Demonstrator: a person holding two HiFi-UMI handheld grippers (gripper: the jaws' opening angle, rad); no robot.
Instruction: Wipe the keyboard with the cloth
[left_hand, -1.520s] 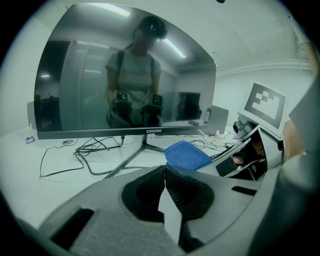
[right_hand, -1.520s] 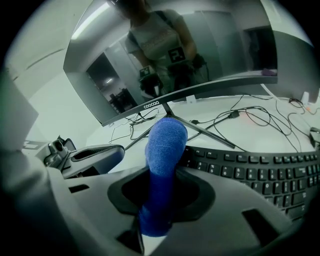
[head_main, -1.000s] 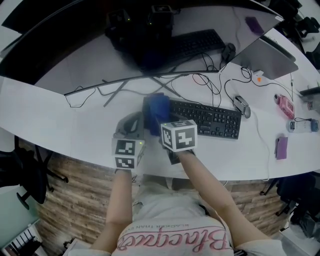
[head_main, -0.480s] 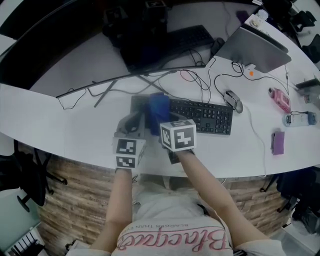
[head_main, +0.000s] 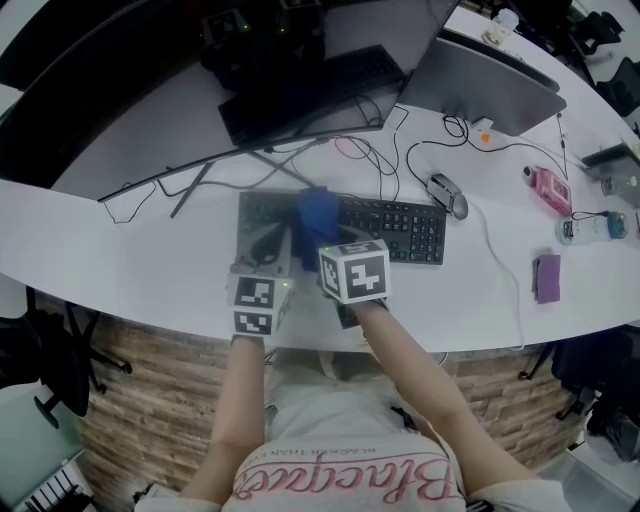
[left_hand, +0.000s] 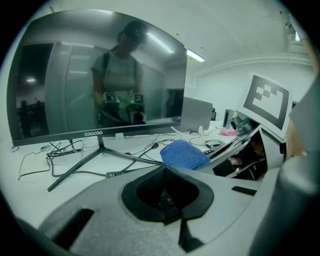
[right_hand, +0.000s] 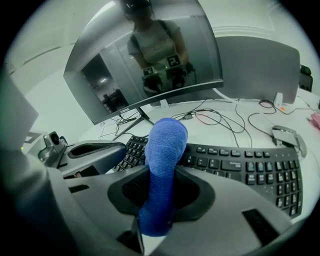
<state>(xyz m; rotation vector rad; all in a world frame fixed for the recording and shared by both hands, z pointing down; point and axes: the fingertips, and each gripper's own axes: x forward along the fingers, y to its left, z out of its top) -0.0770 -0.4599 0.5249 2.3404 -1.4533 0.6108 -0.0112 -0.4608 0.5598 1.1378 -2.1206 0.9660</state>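
A black keyboard (head_main: 390, 228) lies on the white desk (head_main: 150, 270), in front of a curved monitor. In the right gripper view its keys (right_hand: 240, 167) run off to the right. My right gripper (head_main: 318, 238) is shut on a rolled blue cloth (head_main: 318, 213), whose free end rests on the keyboard's left part. In its own view the cloth (right_hand: 162, 160) rises out of the right gripper (right_hand: 160, 197). My left gripper (head_main: 265, 248) sits over the keyboard's left end, shut, with keys showing through the hollow behind its closed tips (left_hand: 167, 192). The cloth (left_hand: 184, 154) lies just beyond it.
The monitor (head_main: 200, 90) and its stand legs (head_main: 190, 195) are behind the keyboard, with loose cables (head_main: 400, 160). A mouse (head_main: 446, 195) lies right of the keyboard, a laptop (head_main: 480, 85) behind it. A pink item (head_main: 545, 187) and a purple one (head_main: 547, 277) are far right.
Both grippers and the cloth have shifted a little to the right along the keyboard's left part. More of the keyboard's left end now shows.
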